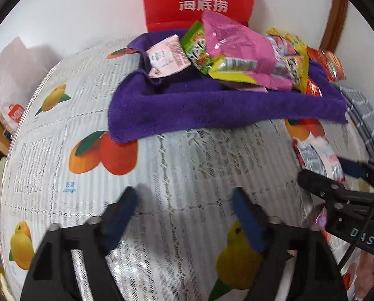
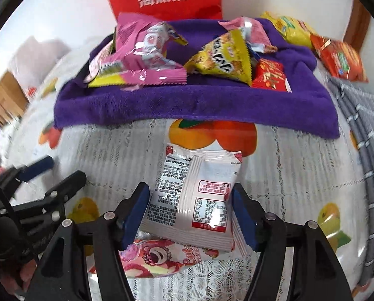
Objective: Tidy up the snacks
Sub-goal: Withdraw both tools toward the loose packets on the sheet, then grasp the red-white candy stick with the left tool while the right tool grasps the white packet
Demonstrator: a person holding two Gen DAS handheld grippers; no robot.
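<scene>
Most snack packets (image 2: 219,57) already lie heaped on the purple towel (image 2: 187,105) at the surface's back. A white packet (image 2: 194,195) remains in front, between the right gripper's (image 2: 189,215) half-open jaws; the left gripper (image 1: 184,215) stands wide and empty.

wrist views angled down, sharing purple towel (image 1: 224,110)
</scene>
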